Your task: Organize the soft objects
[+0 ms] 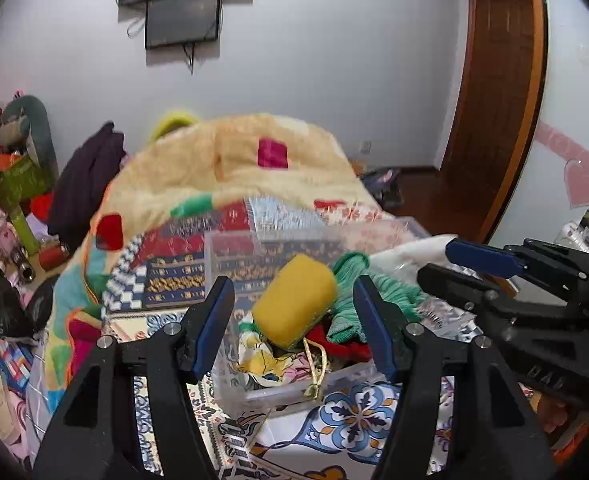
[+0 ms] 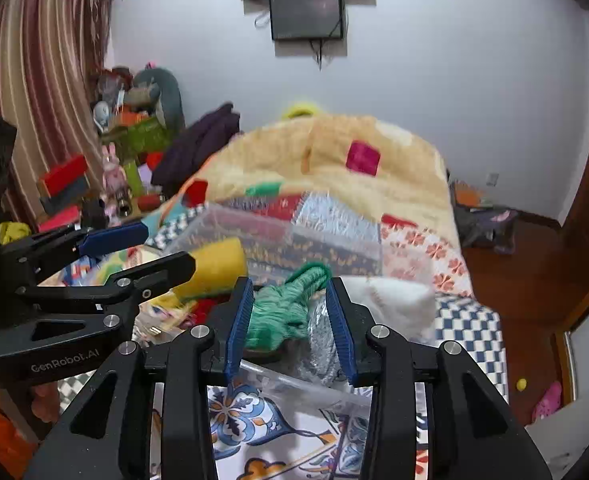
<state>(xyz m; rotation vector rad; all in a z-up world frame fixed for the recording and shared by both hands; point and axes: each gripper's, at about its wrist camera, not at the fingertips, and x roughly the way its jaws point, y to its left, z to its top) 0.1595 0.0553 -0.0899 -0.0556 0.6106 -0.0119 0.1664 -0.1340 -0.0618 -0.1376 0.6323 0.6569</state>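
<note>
Left wrist view shows a yellow sponge (image 1: pixel 294 300) in the clear bin (image 1: pixel 318 390) on the bed. It looks light and squishy; squeeze its middle. Both grippers (image 1: pixel 292 326) (image 2: pixel 290 326) are spread wide, holding nothing.

Soft things in the bin (image 1: pixel 230 248) on the bed.

Sponge (image 1: pixel 294 300) inside the bin, left of the knit piece (image 1: pixel 358 296); plush (image 2: pixel 394 300) at the bin's right edge; blanket (image 1: pixel 222 160) heaped behind the bin; cloth (image 1: pixel 358 416) under it.
</note>
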